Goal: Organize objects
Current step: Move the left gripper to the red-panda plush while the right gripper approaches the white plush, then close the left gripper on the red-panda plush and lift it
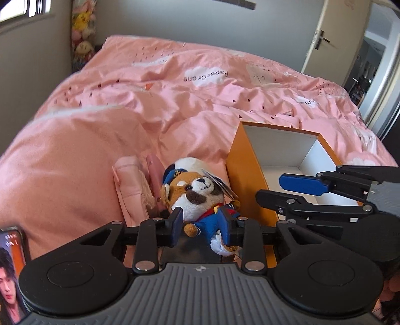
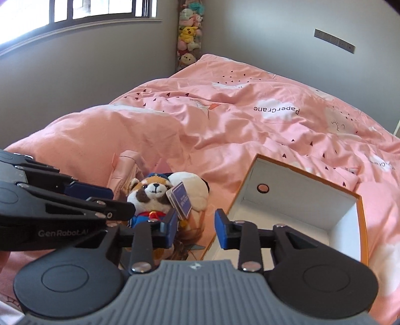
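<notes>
Plush and soft, the raccoon toy [image 1: 197,200] in its blue uniform is lying on the pink bed [image 1: 125,105] near the front edge, just beside the orange box's [image 1: 243,175] outer wall. The left gripper [image 1: 203,226] is clamping narrowly on the toy's blue body. The right gripper [image 2: 196,231] is hanging half-narrowed with nothing between its pads, beside the box's near corner. Lifting well probably means raising the toy clear of the wall before moving over the white interior, keeping the paper tag [image 2: 181,200] from snagging.

Bright window [image 2: 75,12] daylight (fisheye-bent edges), slight blur.
</notes>
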